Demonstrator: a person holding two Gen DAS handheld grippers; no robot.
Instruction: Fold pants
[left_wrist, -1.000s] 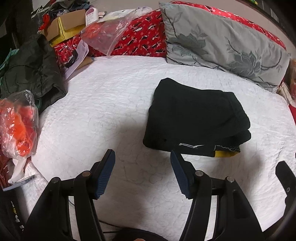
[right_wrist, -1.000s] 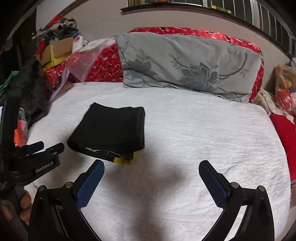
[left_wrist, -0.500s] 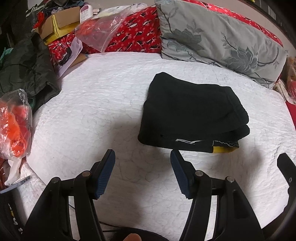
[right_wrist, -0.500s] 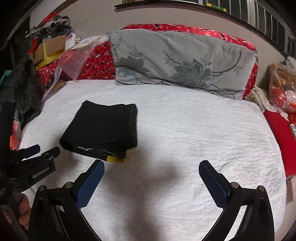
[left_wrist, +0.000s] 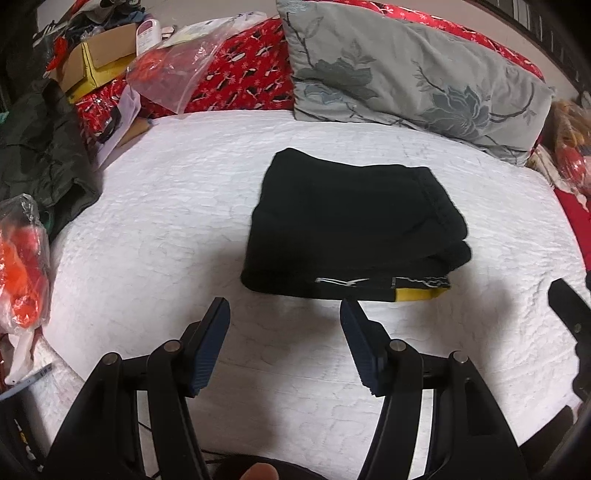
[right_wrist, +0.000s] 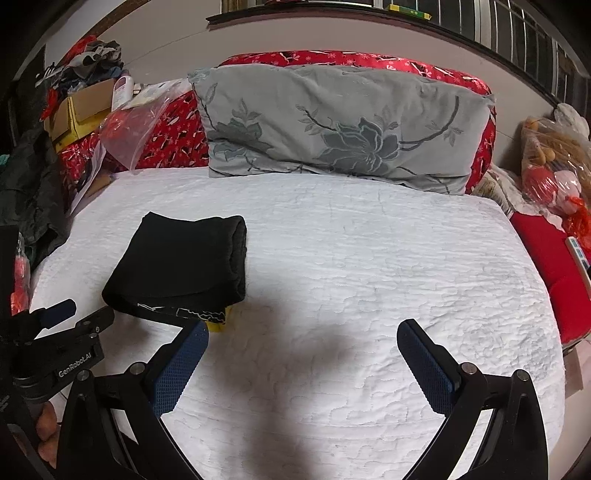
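Left gripper (left_wrist: 284, 347): jaws apart, bare quilt (left_wrist: 177, 206) beneath and between. Folded pants (left_wrist: 351, 225) lie just ahead, blocking forward travel low. Off left, jacket (left_wrist: 33, 155) and orange bag (left_wrist: 20, 273) crowd the bed edge.

Right gripper (right_wrist: 303, 360): open quilt ahead and rightward up to the pillow (right_wrist: 343, 129); pants sit ahead-left, near the left finger.

Bedroom: quilted bed (right_wrist: 369, 280), pillow (right_wrist: 343, 125)

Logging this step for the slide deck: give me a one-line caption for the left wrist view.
Folded black pants lie on the white quilt, just beyond the open, empty left gripper.
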